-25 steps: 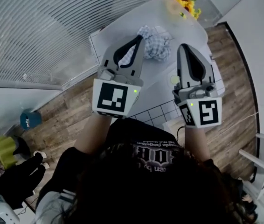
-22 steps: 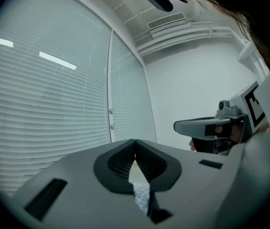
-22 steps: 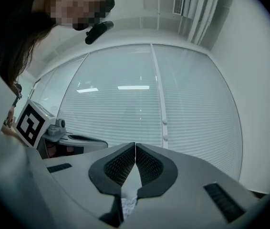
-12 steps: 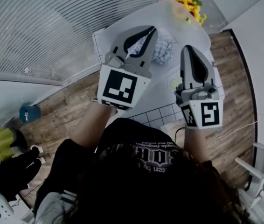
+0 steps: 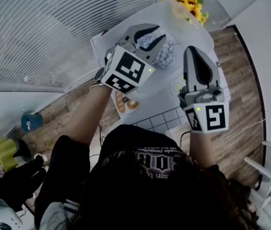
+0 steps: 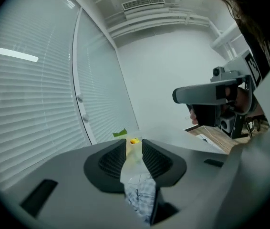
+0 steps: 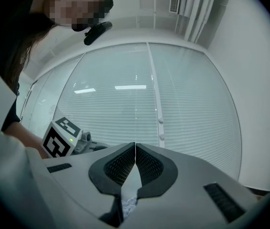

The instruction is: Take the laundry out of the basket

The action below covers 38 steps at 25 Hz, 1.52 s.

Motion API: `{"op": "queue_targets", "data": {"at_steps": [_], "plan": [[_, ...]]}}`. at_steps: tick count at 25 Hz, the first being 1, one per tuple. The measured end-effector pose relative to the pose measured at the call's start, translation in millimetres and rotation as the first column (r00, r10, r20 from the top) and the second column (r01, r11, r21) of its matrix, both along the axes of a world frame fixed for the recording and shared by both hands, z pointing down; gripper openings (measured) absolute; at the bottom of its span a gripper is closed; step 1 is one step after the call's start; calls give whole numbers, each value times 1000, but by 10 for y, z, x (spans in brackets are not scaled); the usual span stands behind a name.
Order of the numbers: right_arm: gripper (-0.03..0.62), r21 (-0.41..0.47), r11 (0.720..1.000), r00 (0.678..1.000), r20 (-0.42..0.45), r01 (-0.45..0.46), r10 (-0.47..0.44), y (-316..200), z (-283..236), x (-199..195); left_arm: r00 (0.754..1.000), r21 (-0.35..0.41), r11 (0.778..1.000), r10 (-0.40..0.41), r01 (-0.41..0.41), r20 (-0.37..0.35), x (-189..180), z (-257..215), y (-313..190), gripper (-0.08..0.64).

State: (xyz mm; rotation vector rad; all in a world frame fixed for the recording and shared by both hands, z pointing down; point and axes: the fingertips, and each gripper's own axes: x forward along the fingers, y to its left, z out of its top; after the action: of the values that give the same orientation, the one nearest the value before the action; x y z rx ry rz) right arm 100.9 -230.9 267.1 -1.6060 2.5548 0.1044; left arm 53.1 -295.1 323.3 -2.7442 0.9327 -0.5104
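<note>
Cloth [image 5: 162, 51]: crumpled, blue-and-white check, lying on the table at 1 o'clock in the head view. No pads press on it.
Table [image 5: 142, 16]: white with a rounded edge, filling the 12 to 1 o'clock part of the head view. It bears the cloth and the flowers.
Left gripper [image 6: 134, 141]: its jaws stand a little apart and have just been opening. In its own view the cloth shows low in the gap, and the pads are clear of it. In the head view the jaws lie over the cloth's 9 o'clock edge, and the marker cube sits at 8 o'clock from the cloth. No view shows whether the fingers brush the fabric.
Right gripper [image 7: 135, 146]: the pads meet at the tips with nothing pinched there. A pale speck low in the gap behind them is too small to name. In the head view it stands at 3 o'clock from the cloth, just beside it, with its tips pointing toward 12 o'clock.
Flowers [image 5: 189, 4]: yellow with green leaves, at 1 o'clock from the cloth near the table's far edge. The left gripper view shows them through the gap in the jaws.
Dish [image 5: 126, 104]: round with orange-brown contents, at 7 o'clock from the cloth and partly under the left cube. The contents are not clear.
Blinds [image 5: 54, 28]: pale slats along a curved window, from 9 to 11 o'clock in the head view.
Floor [image 5: 241, 80]: wood planks at 3 o'clock, beside the table.
</note>
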Motion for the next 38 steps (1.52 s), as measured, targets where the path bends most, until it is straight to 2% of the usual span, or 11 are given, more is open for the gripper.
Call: {"op": "queue_targets", "data": {"at_steps": [3,7,11,13,15,20,22,24,30,33,38], "plan": [[28,-2,1000,1000,-1,-10,10,-15,10,26,996,-48,997,67,-65,55,136,224,-32,152],[28,-12,1000,1000,1,-16,16,-22,41,54,972,-155,974,186,-164,144,328,642,-21,289],[28,-19,1000,1000,8,-18,18,-42,34,84,915,-248,943,290,-223,279,429,1092,-42,435],[28,-19,1000,1000,8,-19,19,-38,39,104,879,-287,928,333,-240,341,447,1306,-25,467],[28,-23,1000,1000,9,-17,18,-27,63,115,851,-313,919,353,-239,389,425,1481,-20,484],[28,-44,999,1000,11,-18,18,11,145,167,808,-380,896,394,-230,438,425,1795,-4,520],[28,-47,999,1000,14,-19,19,24,155,179,755,-400,883,434,-246,492,396,1901,32,547],[28,-48,999,1000,18,-22,23,27,157,195,705,-385,884,449,-264,548,385,1978,0,557],[29,-49,998,999,30,-29,30,47,163,209,605,-428,876,467,-221,644,247,2379,-111,574],[28,-52,998,999,31,-36,38,63,181,229,599,-457,870,468,-184,650,201,2552,-134,577],[28,-60,997,998,31,-52,54,36,204,286,570,-453,877,458,-162,682,151,2767,-202,577]]}}
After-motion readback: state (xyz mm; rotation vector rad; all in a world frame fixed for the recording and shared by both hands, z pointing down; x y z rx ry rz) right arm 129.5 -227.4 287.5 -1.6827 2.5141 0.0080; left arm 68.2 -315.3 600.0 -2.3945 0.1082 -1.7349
